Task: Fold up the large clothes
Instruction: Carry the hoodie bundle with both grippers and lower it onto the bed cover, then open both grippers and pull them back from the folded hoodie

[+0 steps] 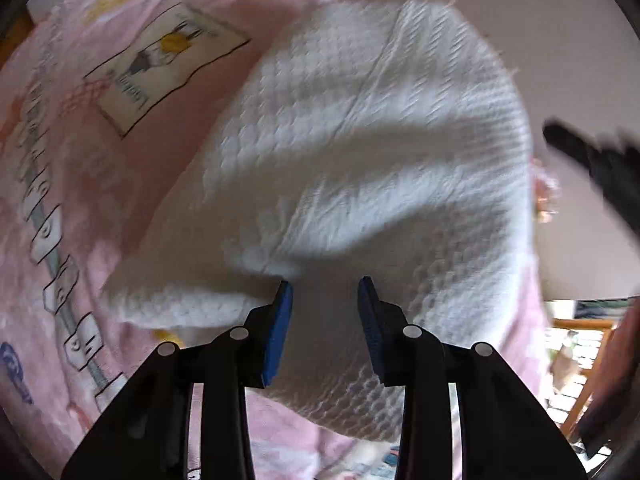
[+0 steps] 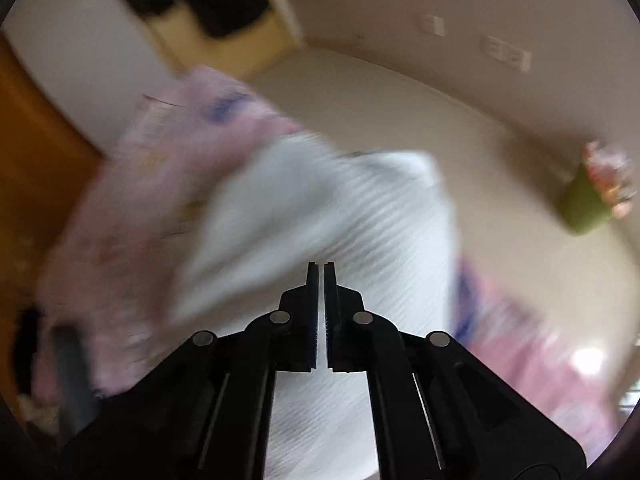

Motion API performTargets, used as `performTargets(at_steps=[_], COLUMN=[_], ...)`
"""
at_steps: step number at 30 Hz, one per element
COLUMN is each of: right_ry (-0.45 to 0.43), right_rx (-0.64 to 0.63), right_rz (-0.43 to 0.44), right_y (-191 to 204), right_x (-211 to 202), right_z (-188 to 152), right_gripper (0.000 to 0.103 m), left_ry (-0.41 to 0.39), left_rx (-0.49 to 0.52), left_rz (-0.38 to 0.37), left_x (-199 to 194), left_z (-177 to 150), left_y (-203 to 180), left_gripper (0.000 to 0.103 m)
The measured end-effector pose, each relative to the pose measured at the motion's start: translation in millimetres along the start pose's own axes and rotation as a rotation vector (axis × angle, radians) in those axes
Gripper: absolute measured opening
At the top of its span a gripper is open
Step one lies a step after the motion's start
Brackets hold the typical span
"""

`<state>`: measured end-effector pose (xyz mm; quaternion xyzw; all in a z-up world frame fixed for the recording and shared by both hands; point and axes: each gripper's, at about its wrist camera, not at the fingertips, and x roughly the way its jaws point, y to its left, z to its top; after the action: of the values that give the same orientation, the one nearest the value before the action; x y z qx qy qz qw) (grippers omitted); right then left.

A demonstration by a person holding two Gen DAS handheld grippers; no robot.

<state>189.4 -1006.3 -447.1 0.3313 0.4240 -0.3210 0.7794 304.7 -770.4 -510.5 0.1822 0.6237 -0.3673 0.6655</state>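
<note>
- White waffle-knit garment (image 1: 360, 152): fills the centre of the left wrist view, lying bunched and deeply creased on a pink printed bedsheet (image 1: 80, 184). It also takes up the centre and lower middle of the right wrist view.
- Left gripper (image 1: 325, 292): jaws spread wide with blue pads (image 1: 280, 332). The left pad sits just beside a rolled edge of the white cloth at lower centre, but nothing lies between the pads.
- Right gripper (image 2: 321, 276): jaws pressed almost together, with only a thin slit between them. White cloth lies directly behind the tips. Whether a fold is pinched in that slit cannot be told.
- Progress, as a judgement: folding looks early or mid-way. The cloth shows one loose overlap and soft ridges, with no flat, squared stack, so smoothing and further folds appear to remain.
- Hard to make out: both views are motion-blurred, the right one heavily, so hems, sleeves and neckline cannot be identified and the garment type stays uncertain.
- Cut off: the lower edge of the cloth passes behind the gripper bodies in both views, and its full outline is never visible.
- Unclear objects: a dark blurred shape (image 1: 592, 164) at the right edge of the left view, and a green container with something pink on top (image 2: 592, 200) at the right of the right view.
- Background: a pale wall (image 2: 400, 20) with switch plates at upper right.
</note>
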Motion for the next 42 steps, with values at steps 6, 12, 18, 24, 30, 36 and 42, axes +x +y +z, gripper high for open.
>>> performTargets(at_steps=[6,12,18,24,30,36,42], right_ry=[0.196,0.230,0.026,0.052,0.050,0.064,-0.157], right_rx=[-0.156,0.004,0.007,-0.138,-0.183,-0.058,0.092], right_rz=[-0.170,-0.035,0.173,-0.007,-0.169,-0.071,0.063], right_y=[26,22,21,60,87,98,136], right_x=[108,118,-12,-32,-3,-72,-231], right_z=[23,35,-54,-186,-198,-178,-152], right_gripper=[0.000,0.000,0.003,0.002,0.001,0.003,0.096], left_ry=[0.044,0.064,0.041,0.129,0.094,-0.042,-0.139], left_rx=[0.058,0.057,0.109,-0.054,-0.001,0.165,0.172], left_rz=[0.188,0.249,0.298,0.436,0.408,0.337,0.168], left_x=[35,50,22,17,-28,-174,-302], left_z=[-12,-2,-14,-18,-10,-25,-47], left_y=[4,2,-1,75,85,43,21], left_gripper=[0.035,0.035,0.032,0.032,0.031,0.083,0.091])
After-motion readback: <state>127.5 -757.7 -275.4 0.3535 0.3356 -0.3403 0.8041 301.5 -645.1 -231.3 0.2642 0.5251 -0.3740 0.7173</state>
